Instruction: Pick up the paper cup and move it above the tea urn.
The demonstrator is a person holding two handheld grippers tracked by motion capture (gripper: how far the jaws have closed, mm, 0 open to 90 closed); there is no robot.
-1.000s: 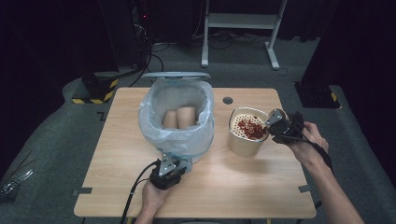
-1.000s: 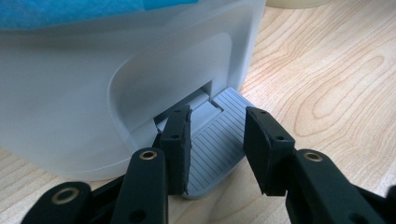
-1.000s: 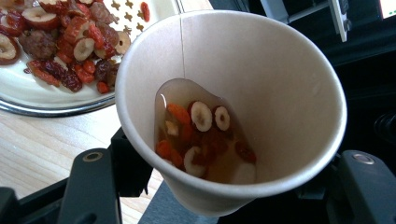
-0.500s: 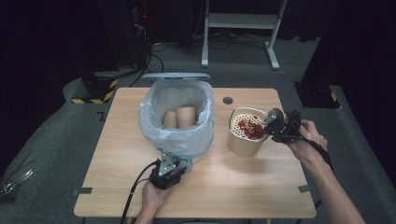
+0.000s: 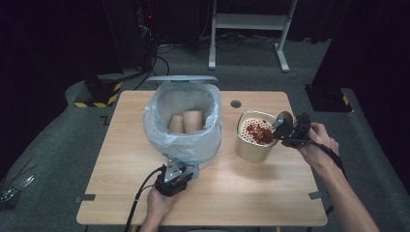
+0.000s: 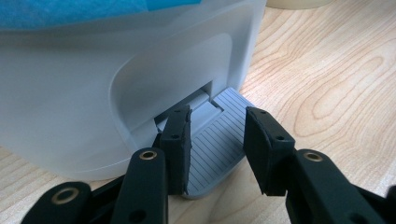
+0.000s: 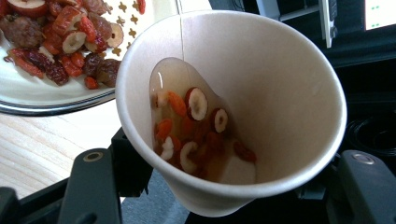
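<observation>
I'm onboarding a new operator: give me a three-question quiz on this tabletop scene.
1. True or false: the right gripper holds a paper cup with liquid and dried fruit in it.
2. What do the left gripper's fingers straddle? A) the strainer pot's rim B) the pedal bin's grey foot pedal C) a cable
3. Which things lie inside the bin's liner?

Key:
1. True; it is tipped beside the strainer pot, where red fruit pieces already lie.
2. B; whether the fingers press the pedal is unclear.
3. Two paper cups.
</observation>
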